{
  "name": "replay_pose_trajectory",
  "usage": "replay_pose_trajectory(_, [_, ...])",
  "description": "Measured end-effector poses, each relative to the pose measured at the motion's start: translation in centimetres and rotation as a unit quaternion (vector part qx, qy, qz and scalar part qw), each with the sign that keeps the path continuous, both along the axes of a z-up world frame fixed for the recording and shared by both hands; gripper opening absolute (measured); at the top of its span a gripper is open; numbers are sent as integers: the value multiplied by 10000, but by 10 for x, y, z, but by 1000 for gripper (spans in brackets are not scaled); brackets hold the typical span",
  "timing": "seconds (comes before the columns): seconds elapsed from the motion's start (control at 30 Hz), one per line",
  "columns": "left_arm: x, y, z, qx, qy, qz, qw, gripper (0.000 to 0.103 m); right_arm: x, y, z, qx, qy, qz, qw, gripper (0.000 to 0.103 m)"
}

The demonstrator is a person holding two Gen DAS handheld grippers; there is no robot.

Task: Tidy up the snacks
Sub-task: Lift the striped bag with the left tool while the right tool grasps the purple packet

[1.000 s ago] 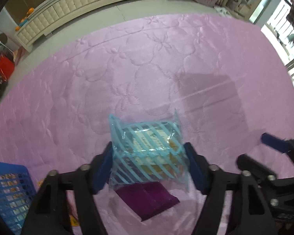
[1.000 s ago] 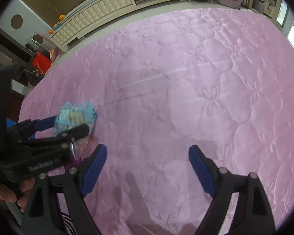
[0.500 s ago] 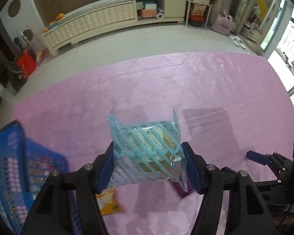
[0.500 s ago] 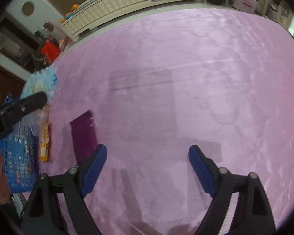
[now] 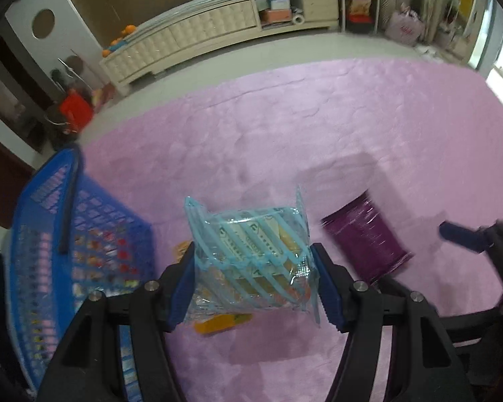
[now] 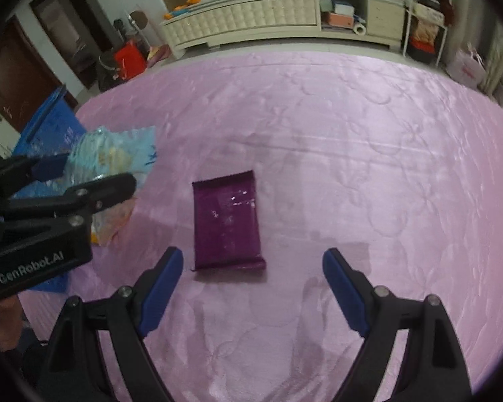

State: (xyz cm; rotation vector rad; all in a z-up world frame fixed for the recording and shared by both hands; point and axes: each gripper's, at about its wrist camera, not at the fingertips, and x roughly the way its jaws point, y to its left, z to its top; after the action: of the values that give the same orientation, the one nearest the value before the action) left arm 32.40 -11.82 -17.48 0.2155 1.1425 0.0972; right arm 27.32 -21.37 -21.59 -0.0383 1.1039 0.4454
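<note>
My left gripper [image 5: 253,279] is shut on a light blue striped snack bag [image 5: 251,254] and holds it above the pink quilt, just right of a blue basket [image 5: 50,227] with snacks in it. The bag also shows in the right wrist view [image 6: 114,154], with the left gripper [image 6: 84,181] at the left. A purple snack packet [image 6: 226,224] lies flat on the quilt, just ahead of my open, empty right gripper [image 6: 253,288]. It also shows in the left wrist view [image 5: 365,238]. An orange packet [image 5: 223,321] lies under the held bag.
The pink quilt [image 6: 369,167] covers the whole work surface. A long cream cabinet [image 6: 251,16] stands at the back beyond a strip of floor. A red bag [image 6: 129,60] stands on the floor at the back left.
My left gripper has carried the striped bag left, up off the purple packet and toward the blue basket. My right gripper has swung so the purple packet now lies between its fingers' line.
</note>
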Motion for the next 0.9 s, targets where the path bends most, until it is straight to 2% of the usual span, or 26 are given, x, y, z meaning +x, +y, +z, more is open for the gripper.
replay_pose_trajectory(0.13, [-11, 1, -7, 96, 1, -112, 9999, 62, 2, 5, -5, -30, -57, 58, 10000, 88])
replay_pose_trajectory(0.27, [-19, 16, -15, 31, 127, 9, 9999, 62, 6, 17, -11, -164, -30, 200, 9997, 88])
replay_pose_trajectory(0.43, [-33, 20, -19, 190, 155, 85, 9997, 62, 12, 20, -12, -338, -102, 326, 9988, 88])
replay_pose_trajectory(0.6, [-34, 28, -28, -9, 269, 167, 9995, 62, 22, 31, -13, -515, -182, 357, 9979, 88])
replay_pose_trajectory(0.73, [-35, 35, -31, -119, 204, 245, 9994, 62, 31, 43, -14, -647, -251, 419, 9967, 88])
replay_pose_trajectory(0.83, [-36, 38, -31, -76, 182, 190, 9996, 62, 31, 48, -15, -758, -359, 566, 9949, 88])
replay_pose_trajectory(0.87, [-36, 38, -30, -74, 180, 182, 9996, 62, 29, 51, -16, -893, -427, 615, 9932, 85])
replay_pose_trajectory(0.9, [-37, 39, -30, -89, 178, 179, 9996, 62, 26, 53, -15, -946, -544, 733, 9913, 77])
